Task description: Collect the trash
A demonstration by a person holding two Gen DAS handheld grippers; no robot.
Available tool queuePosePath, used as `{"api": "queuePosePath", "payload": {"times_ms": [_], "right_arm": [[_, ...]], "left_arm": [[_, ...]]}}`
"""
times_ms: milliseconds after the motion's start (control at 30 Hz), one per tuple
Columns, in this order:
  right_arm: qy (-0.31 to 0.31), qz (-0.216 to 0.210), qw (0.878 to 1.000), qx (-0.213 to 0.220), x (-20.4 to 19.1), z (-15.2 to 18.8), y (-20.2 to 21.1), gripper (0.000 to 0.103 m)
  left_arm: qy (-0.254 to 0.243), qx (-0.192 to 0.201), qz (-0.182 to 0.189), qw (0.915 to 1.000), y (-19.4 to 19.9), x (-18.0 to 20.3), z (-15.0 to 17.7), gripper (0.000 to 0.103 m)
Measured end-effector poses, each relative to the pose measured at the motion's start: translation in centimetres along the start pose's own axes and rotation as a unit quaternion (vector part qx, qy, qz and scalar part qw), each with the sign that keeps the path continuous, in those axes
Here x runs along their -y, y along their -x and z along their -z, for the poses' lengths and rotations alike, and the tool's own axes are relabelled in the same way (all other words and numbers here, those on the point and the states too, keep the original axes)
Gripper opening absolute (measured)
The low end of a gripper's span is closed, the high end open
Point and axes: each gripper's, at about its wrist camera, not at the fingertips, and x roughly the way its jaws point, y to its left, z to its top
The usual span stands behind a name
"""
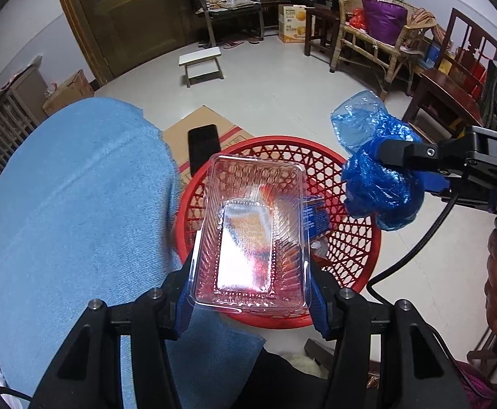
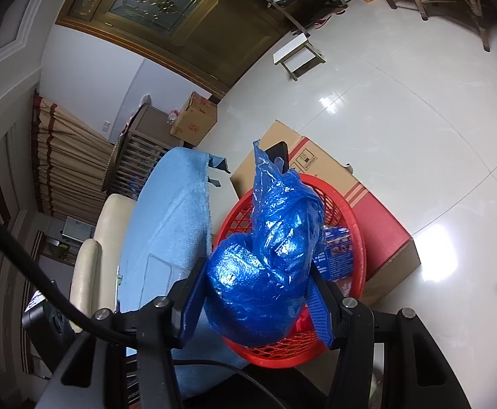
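While both pieces of trash hang over the red basket [image 1: 347,245], the step in hand looks like the drop. The left hand-held gripper [image 1: 250,286] is clamped on a clear plastic tray [image 1: 251,231], its blue pads pressing the tray's two long sides; the tray tilts forward over the basket's near rim, beside the blue cloth [image 1: 78,204] that covers the seat at the left. The right hand-held gripper [image 2: 258,293] is clamped on a crumpled blue bag [image 2: 272,266], whose loose tail sticks up past the fingers. In the left wrist view that bag [image 1: 381,184] hangs above the basket's right rim. The basket sits against a cardboard box [image 2: 367,204] on the floor and already holds a blue printed packet [image 2: 337,255] and some scraps.

The next move likely calls for parting each pair of jaws once its load is well inside the rim. The bag hangs close to the edge, so it may need bringing inward first, and the tray is wide enough to catch on the rim.
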Motion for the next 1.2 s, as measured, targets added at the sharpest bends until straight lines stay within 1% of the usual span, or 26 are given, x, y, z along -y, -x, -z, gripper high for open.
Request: {"api": "queuePosePath", "payload": {"times_ms": [167, 267, 367, 500, 600, 700, 833, 967, 1067, 1200], "right_arm": [[-0.003, 0.001, 1.0, -0.004, 0.2, 0.0, -0.3, 0.058], [-0.002, 0.001, 1.0, -0.008, -0.1, 0.0, -0.6, 0.058], [0.0, -0.001, 1.0, -0.01, -0.3, -0.1, -1.0, 0.059], [0.007, -0.001, 1.0, -0.016, -0.9, -0.1, -1.9, 0.062], [0.012, -0.004, 1.0, -0.023, -1.8, 0.2, -2.7, 0.066], [0.025, 0.002, 0.999, -0.029, -3.0, 0.8, -3.3, 0.067], [0.049, 0.0, 0.998, -0.032, -4.7, 1.8, -3.4, 0.067], [0.102, 0.003, 0.994, -0.029, -8.3, 3.2, -3.0, 0.067], [0.159, 0.008, 0.987, -0.015, -11.8, 4.5, -2.5, 0.067], [0.223, -0.002, 0.975, -0.002, -16.5, 6.2, -2.2, 0.067]], "left_arm": [[-0.007, 0.004, 0.015, 0.9999, 0.2, 0.3, 0.0, 0.058], [-0.015, 0.012, 0.013, 0.9997, 0.7, 0.6, -0.1, 0.059], [-0.019, 0.027, 0.0, 0.9995, 1.5, 0.4, 0.0, 0.066], [-0.011, 0.042, -0.023, 0.9988, 2.7, -0.6, 0.2, 0.066], [0.001, 0.055, -0.046, 0.9975, 3.8, -1.8, 0.6, 0.066], [0.016, 0.067, -0.066, 0.9955, 4.9, -3.1, 1.1, 0.066], [0.04, 0.087, -0.094, 0.9909, 6.9, -5.1, 2.2, 0.067], [0.074, 0.103, -0.121, 0.9845, 9.1, -7.3, 3.5, 0.067], [0.096, 0.12, -0.151, 0.9765, 11.1, -8.8, 4.7, 0.067], [0.128, 0.146, -0.177, 0.9648, 14.0, -11.1, 6.4, 0.069]]}}
